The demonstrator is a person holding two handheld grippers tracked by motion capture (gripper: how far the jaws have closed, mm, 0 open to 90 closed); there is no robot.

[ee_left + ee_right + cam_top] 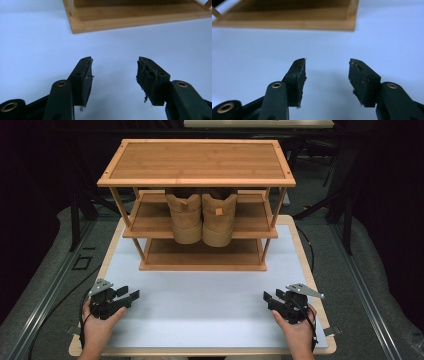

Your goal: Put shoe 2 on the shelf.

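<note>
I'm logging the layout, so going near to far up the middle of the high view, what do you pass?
White tabletop → bottom shelf of the wooden shoe rack → pair of tan boots on the middle shelf → top shelf.

No readable text, label, brand, number or sign anywhere. Right boot (218, 217) on the middle shelf of the wooden rack (196, 160) carries a small orange tag at its heel, too small to make out any lettering. Floor at 9 o'clock shows a black square outline (81, 263), no characters in it.
</note>
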